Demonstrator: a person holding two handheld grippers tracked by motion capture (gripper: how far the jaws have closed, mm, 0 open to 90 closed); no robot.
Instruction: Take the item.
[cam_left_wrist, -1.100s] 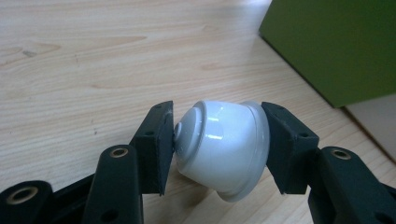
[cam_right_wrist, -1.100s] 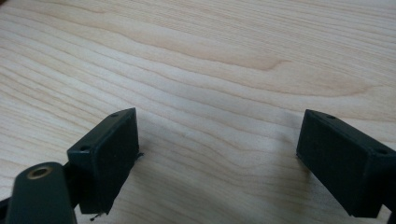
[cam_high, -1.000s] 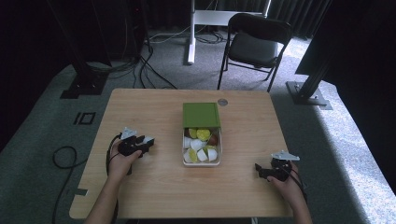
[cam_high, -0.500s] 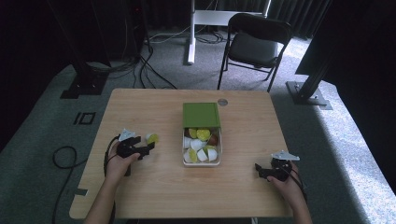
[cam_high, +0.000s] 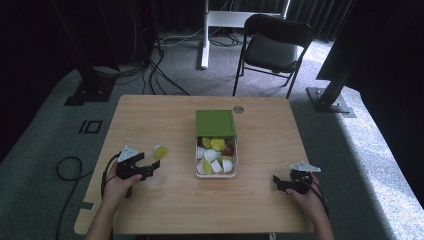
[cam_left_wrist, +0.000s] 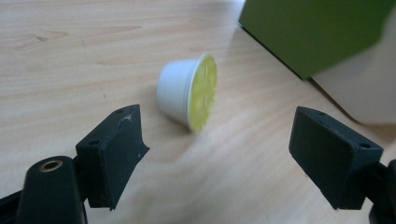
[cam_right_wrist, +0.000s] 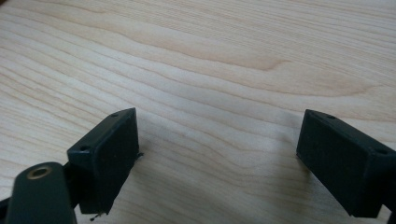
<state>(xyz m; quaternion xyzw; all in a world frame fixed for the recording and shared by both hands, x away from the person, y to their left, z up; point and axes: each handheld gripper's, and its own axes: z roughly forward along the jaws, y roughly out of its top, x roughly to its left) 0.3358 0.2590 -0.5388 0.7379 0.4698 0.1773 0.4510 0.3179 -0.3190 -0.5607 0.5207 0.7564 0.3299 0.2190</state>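
Observation:
A white capsule with a yellow-green lid (cam_left_wrist: 189, 92) lies on its side on the wooden table (cam_high: 165, 200), left of the box; in the high view this capsule (cam_high: 160, 151) sits just beyond my left gripper (cam_high: 150, 170). That left gripper (cam_left_wrist: 217, 154) is open, jaws wide, capsule a little ahead and untouched. A white box (cam_high: 216, 174) with a raised green lid (cam_high: 215, 122) holds several capsules in the table's middle. My right gripper (cam_high: 278, 183) rests near the front right, open, and the right gripper (cam_right_wrist: 219, 163) has bare wood between its jaws.
A small round grommet (cam_high: 238, 109) sits in the table's far edge. A black folding chair (cam_high: 272, 47) and a white desk leg (cam_high: 205, 35) stand beyond the table. Cables (cam_high: 65, 167) trail off the left edge onto the carpet.
The yellow-lidded capsule left my left gripper and now lies on the table beyond it. The left gripper has pulled back slightly. The right gripper has not moved.

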